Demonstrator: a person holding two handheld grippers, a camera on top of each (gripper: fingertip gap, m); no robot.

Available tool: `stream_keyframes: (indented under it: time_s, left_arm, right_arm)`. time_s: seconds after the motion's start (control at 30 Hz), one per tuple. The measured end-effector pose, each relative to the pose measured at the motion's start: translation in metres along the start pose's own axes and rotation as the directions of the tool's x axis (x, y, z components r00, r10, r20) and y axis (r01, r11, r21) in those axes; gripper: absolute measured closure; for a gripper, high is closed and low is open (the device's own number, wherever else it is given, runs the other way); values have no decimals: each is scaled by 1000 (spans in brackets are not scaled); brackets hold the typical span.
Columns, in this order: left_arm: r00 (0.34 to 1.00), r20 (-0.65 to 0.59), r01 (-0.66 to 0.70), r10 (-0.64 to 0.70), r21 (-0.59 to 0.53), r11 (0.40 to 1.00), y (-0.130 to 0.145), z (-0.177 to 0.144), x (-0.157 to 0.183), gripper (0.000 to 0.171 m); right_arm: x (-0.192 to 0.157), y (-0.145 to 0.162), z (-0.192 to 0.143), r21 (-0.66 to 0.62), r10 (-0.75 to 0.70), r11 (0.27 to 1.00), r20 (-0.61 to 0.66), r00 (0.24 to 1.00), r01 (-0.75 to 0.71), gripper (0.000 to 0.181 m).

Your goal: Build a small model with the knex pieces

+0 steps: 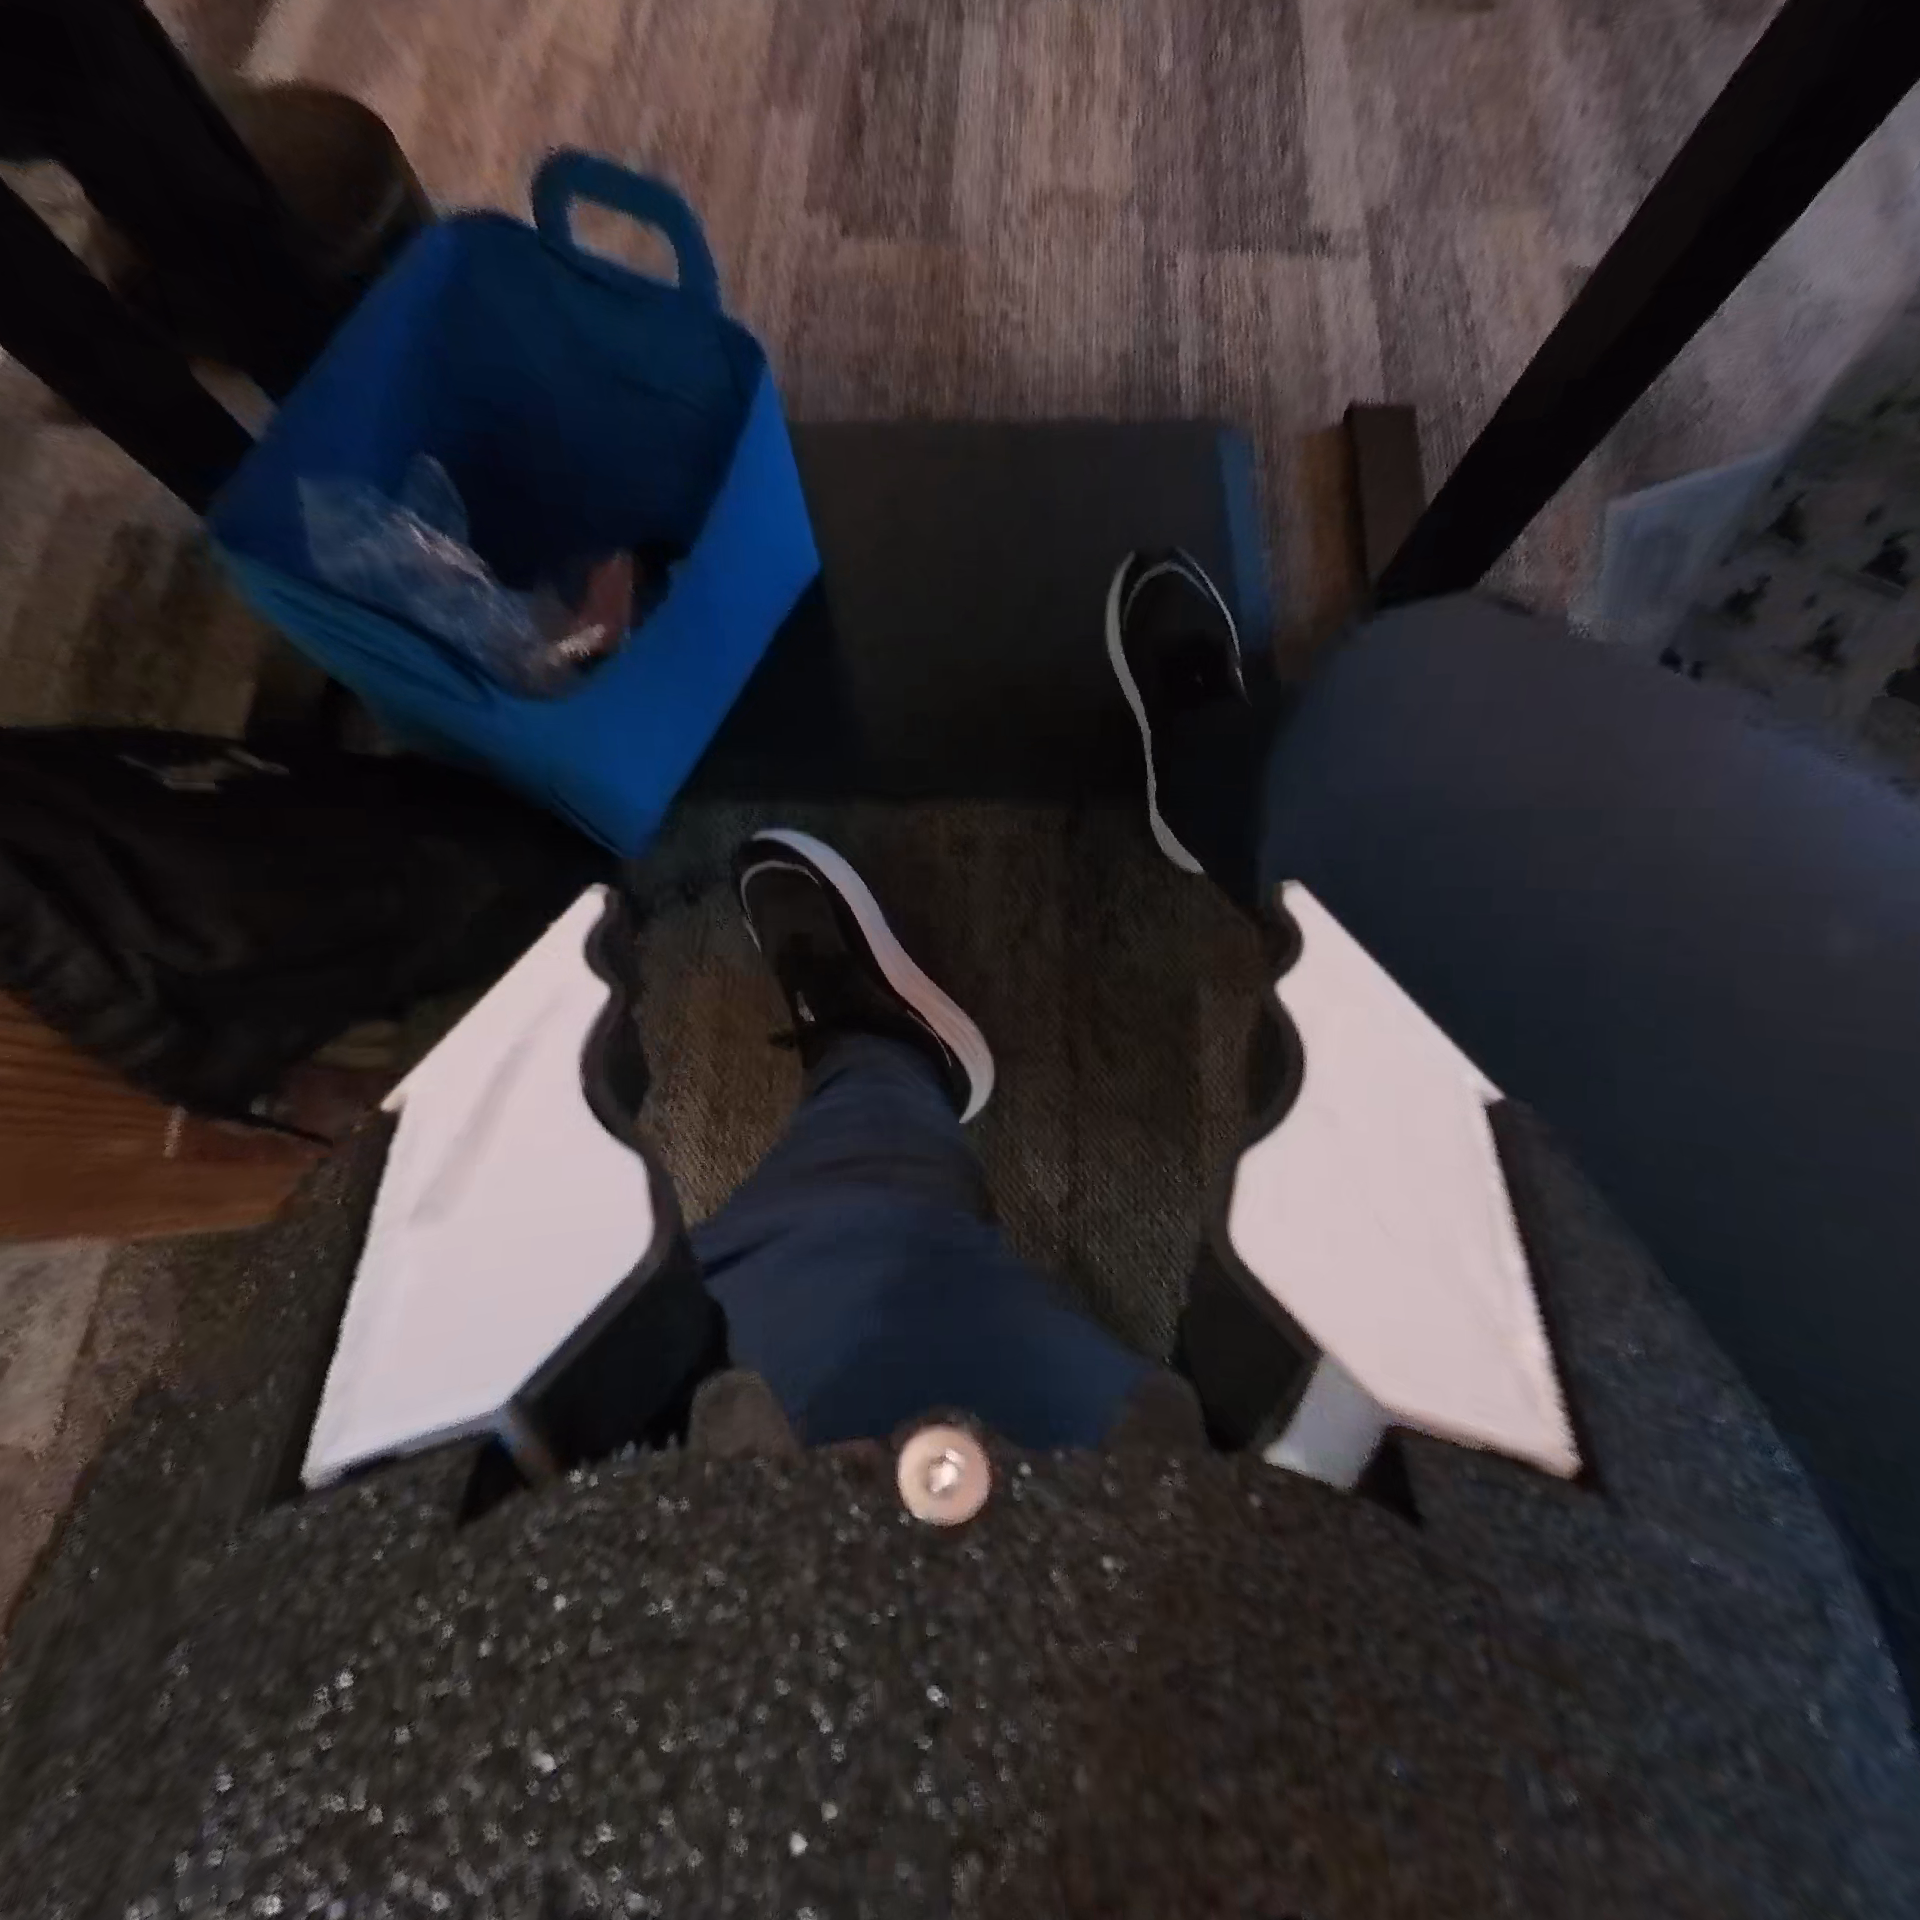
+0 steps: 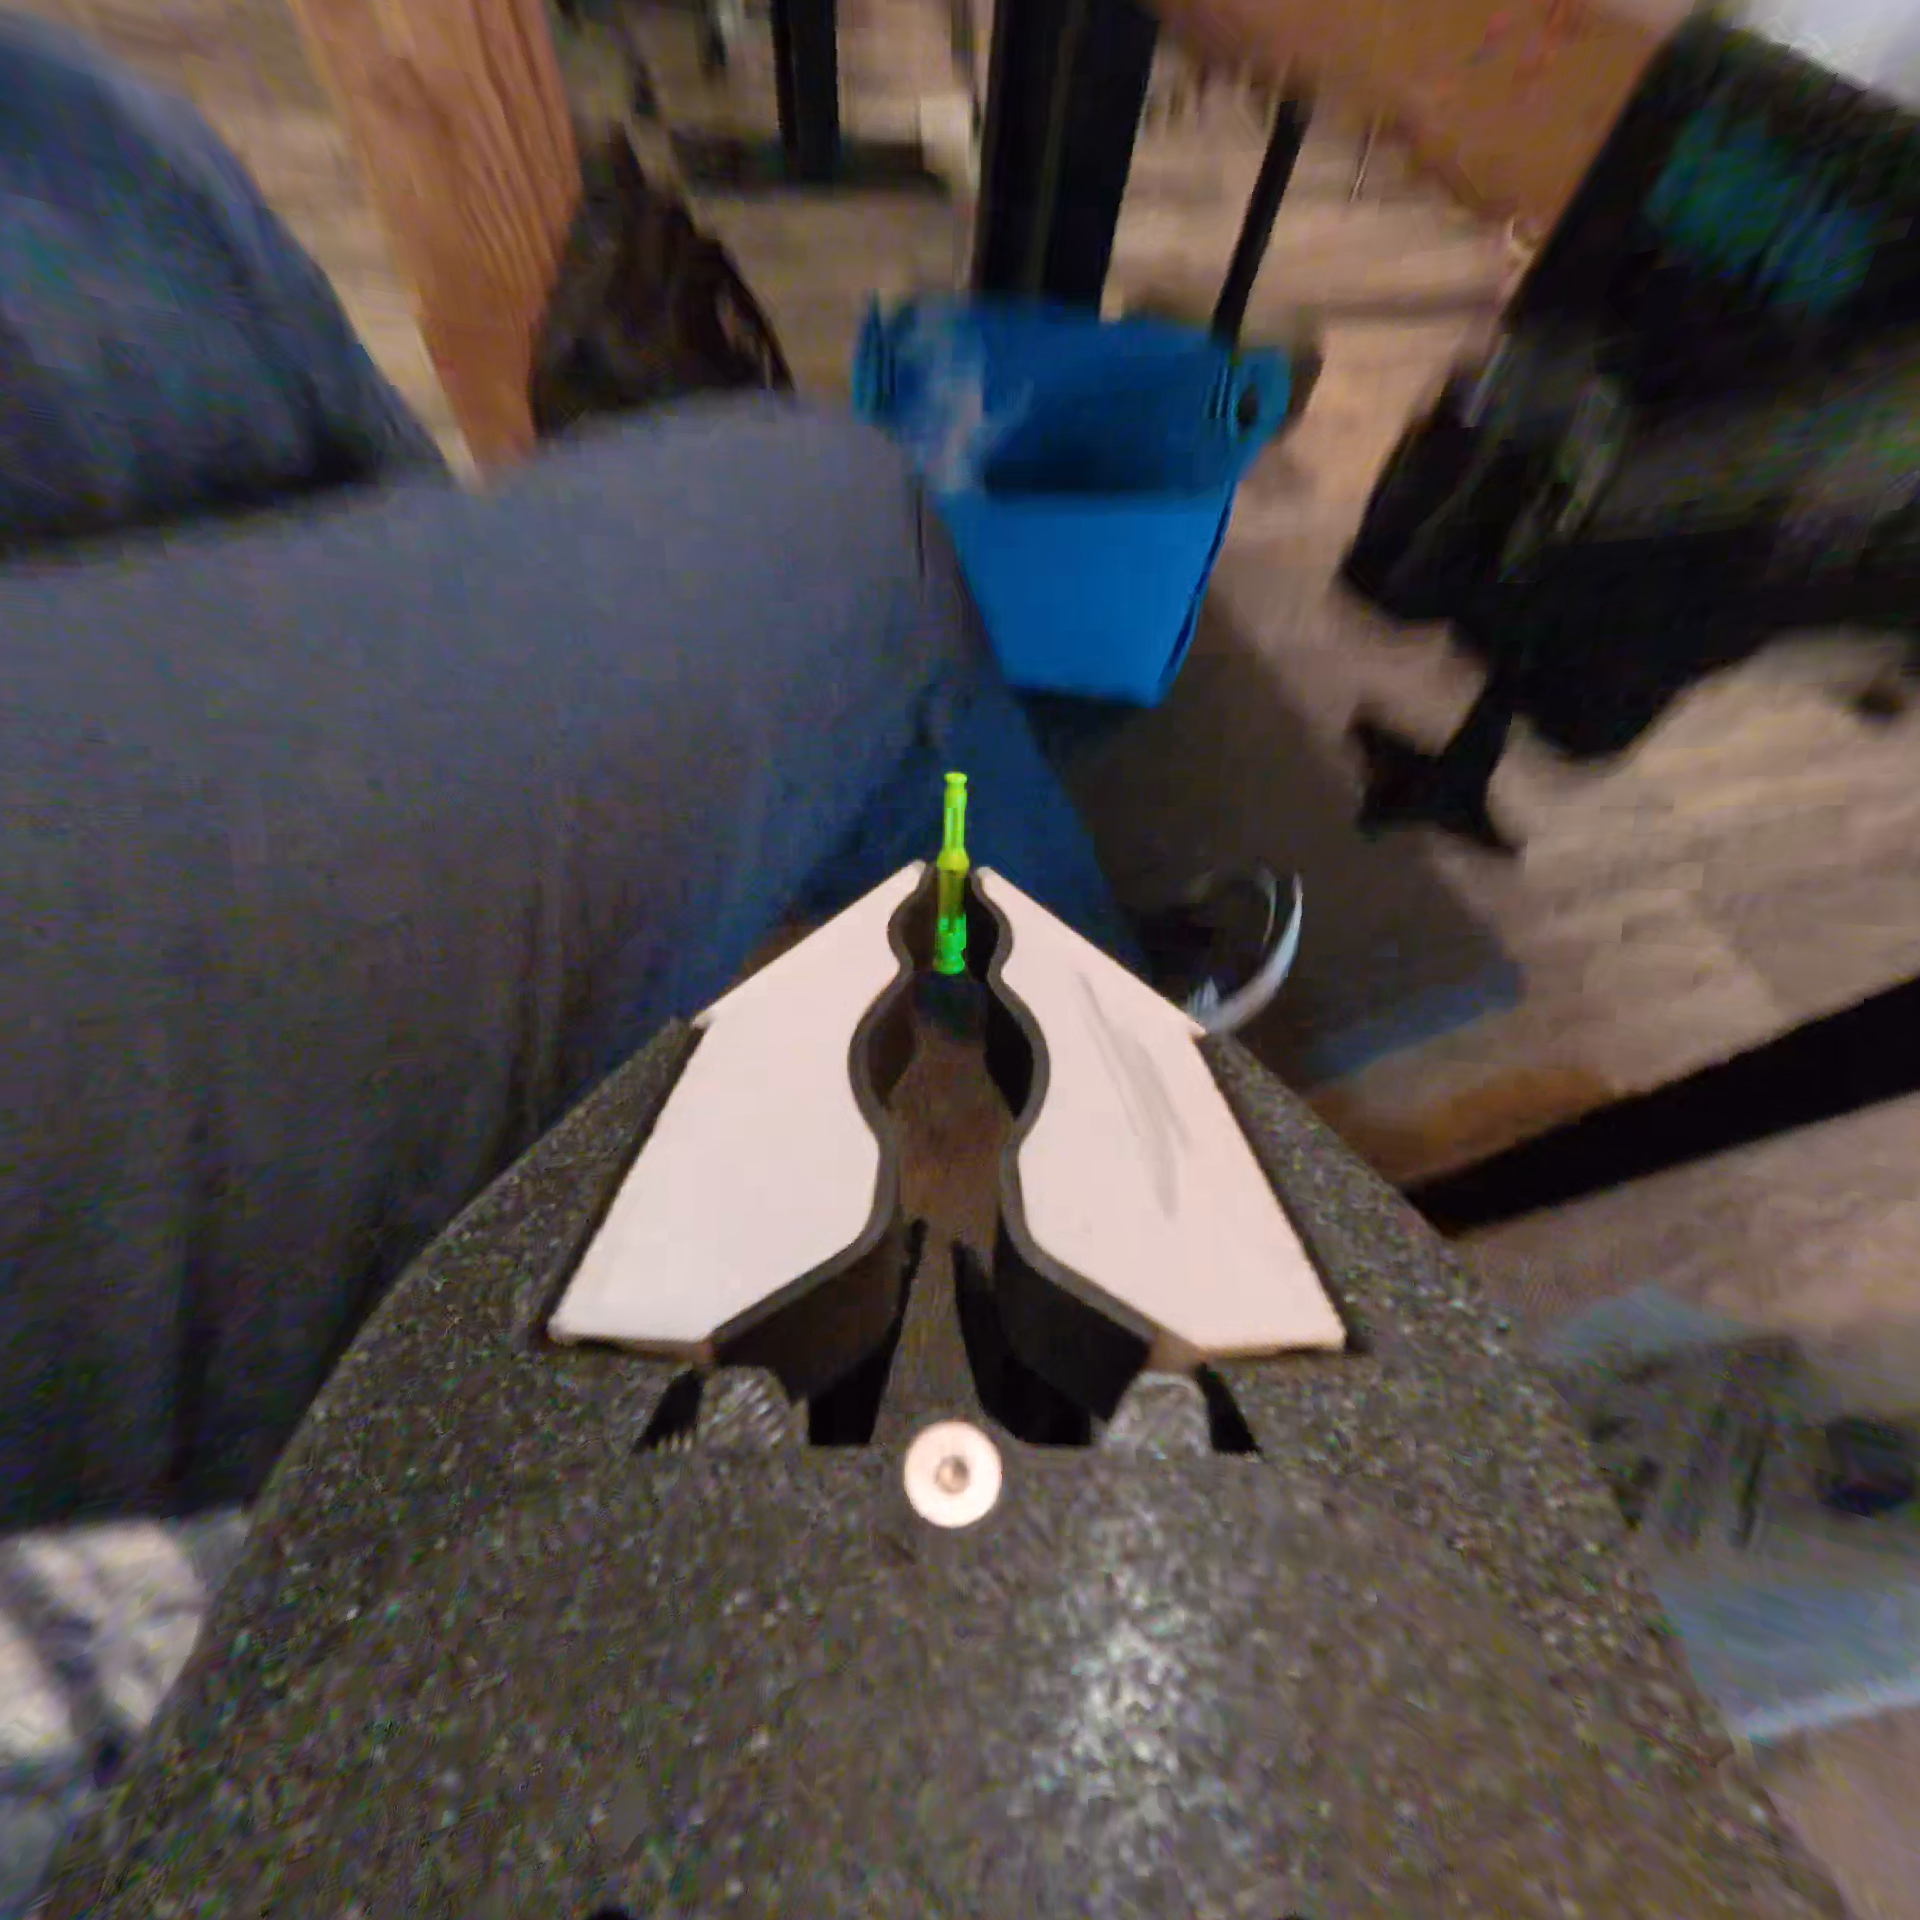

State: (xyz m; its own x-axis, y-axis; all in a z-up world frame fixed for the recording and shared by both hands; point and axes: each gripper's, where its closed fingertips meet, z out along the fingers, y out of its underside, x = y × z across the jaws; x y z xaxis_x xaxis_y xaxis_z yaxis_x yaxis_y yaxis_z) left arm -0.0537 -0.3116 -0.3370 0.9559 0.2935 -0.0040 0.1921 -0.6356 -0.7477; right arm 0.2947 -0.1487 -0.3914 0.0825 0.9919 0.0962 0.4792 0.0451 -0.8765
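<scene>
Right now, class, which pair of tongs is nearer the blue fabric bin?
Probably left, though scale is uncertain. The left tongs, open, hang above the floor with the blue fabric bin just ahead-left. The right tongs, shut on a green stick, sit behind a knee, bin farther ahead.

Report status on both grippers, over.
Left gripper open, empty, above a shoe. Right gripper shut on thin green piece. Blue bin ahead.

Matt blue cloth bin [image 1: 540, 499], translucent glossy green plastic stick [image 2: 951, 883], rough carpet [image 1: 1039, 208].
</scene>
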Motion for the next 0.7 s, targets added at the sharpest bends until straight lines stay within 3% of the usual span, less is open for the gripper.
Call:
stream_keyframes:
  time_s: [0.1,0.23,0.33,0.47,0.53,0.6,0.7]
  left_arm:
    - [995,-91,-27,35,92,995,-40,-8,0,55]
    - [979,-137,-114,150,237,965,-113,-9,-9,56]
    - [965,-151,-148,213,359,922,-175,-4,-15,59]
    - [946,-180,-154,270,481,863,-242,5,-10,60]
    - [929,-194,-180,316,509,842,-262,6,0,60]
    - [910,-197,-223,365,510,831,-273,12,5,59]
    - [891,-225,-246,395,492,835,-285,25,6,59]
  right_arm:
    - [-3,-106,-10,223,-37,974,37,999,28,177]
    - [18,-233,-7,415,-129,901,-30,991,130,177]
    - [55,-321,7,492,-127,853,-129,983,175,177]
    - [127,-414,54,513,-76,827,-304,950,231,177]
    - [172,-443,84,453,-79,848,-405,911,275,177]
    - [218,-452,127,379,-60,894,-428,902,239,177]
    - [286,-417,201,174,36,984,-376,926,32,170]
